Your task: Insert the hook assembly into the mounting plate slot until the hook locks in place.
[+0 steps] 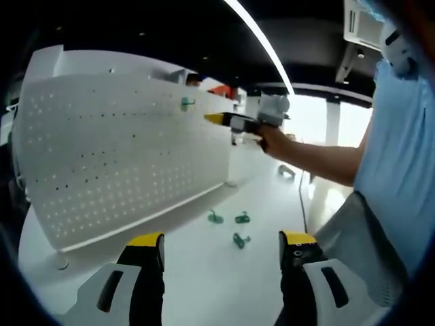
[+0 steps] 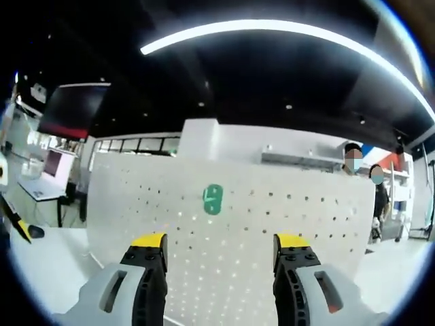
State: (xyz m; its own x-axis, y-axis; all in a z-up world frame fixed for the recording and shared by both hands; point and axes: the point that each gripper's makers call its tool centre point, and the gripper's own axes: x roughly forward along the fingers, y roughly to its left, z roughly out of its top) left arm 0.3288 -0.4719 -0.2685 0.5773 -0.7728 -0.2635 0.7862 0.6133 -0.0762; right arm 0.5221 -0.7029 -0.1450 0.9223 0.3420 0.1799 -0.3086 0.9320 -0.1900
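Hook (image 2: 213, 200), green, sits seated in the white pegboard mounting plate (image 2: 285, 224) at centre frame of the right gripper view, between and above the right gripper (image 2: 219, 251), whose jaws stand spread and empty. In the left gripper view the left gripper (image 1: 221, 246) is likewise spread over the white table (image 1: 204, 278), three spare green hooks (image 1: 233, 227) lying ahead at lower centre. Risk: the hook may be only half-latched, and a brush from a jaw could dislodge it. Open table lies below the plate; its lower edge and the person's arm at right bound the room.
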